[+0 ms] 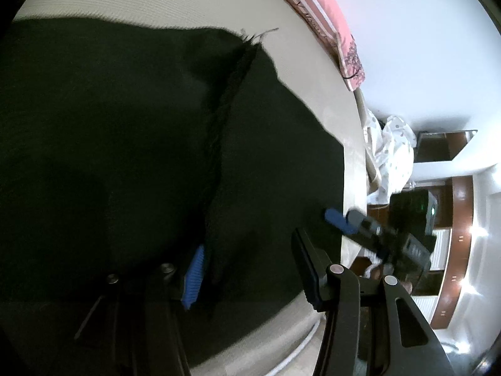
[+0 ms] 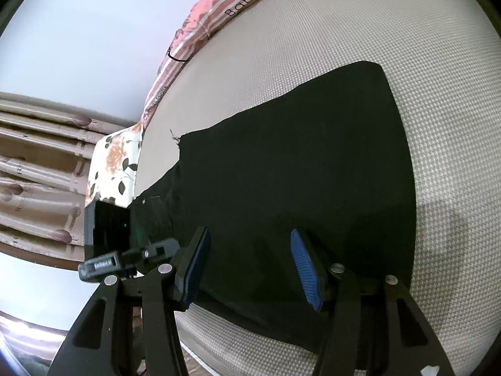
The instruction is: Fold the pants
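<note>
While our left gripper (image 1: 250, 269) and right gripper (image 2: 250, 269) both stand released, jaws spread over the black pants (image 2: 297, 169), that garment lies flat on the beige woven mattress (image 2: 375, 31); beyond it, a pink striped pillow (image 2: 219, 9) reads "Baby Mama".

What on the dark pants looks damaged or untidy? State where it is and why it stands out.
The pants have a frayed corner: loose threads stick out onto the pale mattress, and a rough raised seam runs down from it. The same fray shows in the right wrist view. Nothing else looks odd.
</note>
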`<action>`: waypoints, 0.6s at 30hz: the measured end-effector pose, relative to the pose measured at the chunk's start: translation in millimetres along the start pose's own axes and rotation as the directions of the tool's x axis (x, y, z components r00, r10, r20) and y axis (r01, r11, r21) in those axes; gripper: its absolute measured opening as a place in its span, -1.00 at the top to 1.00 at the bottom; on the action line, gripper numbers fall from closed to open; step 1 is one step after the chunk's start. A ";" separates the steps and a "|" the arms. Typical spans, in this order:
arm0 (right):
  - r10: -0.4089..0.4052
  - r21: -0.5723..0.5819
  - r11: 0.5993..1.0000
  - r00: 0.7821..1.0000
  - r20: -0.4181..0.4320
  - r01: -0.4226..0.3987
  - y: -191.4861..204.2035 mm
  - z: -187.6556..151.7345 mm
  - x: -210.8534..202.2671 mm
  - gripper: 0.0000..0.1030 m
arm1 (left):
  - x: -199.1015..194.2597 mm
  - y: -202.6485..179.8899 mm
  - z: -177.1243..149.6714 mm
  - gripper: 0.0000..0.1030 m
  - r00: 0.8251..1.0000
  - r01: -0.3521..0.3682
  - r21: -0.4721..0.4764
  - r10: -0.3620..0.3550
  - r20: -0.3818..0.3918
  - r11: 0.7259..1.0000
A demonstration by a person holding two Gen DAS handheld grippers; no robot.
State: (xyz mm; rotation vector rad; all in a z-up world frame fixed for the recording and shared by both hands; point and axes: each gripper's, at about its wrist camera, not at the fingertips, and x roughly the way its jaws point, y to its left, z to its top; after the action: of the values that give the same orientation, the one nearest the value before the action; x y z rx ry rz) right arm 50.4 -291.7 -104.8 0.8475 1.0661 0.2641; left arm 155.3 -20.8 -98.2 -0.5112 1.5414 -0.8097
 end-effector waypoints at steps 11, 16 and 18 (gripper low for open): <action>-0.041 -0.028 0.999 0.999 0.005 0.041 1.7 -3.9 -3.0 -0.03 | 3.5 -15.5 -15.9 0.94 0.984 -0.147 0.078 0.138 0.110 0.986; -0.103 -0.085 0.991 0.995 0.015 0.104 8.8 -7.2 -6.1 -0.03 | -19.6 -35.8 -27.7 0.94 0.978 -0.125 0.131 0.100 0.184 0.984; -0.137 -0.124 0.982 0.990 0.029 0.140 12.9 -9.3 -7.8 -0.03 | -15.8 -30.3 -23.7 0.94 0.977 -0.142 0.130 0.118 0.177 0.981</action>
State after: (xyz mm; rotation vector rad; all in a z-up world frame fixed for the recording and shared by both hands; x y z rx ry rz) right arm 41.2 -283.1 -92.4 0.6587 1.0730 0.2024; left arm 130.2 -24.5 -65.3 -0.3607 1.3358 -0.7491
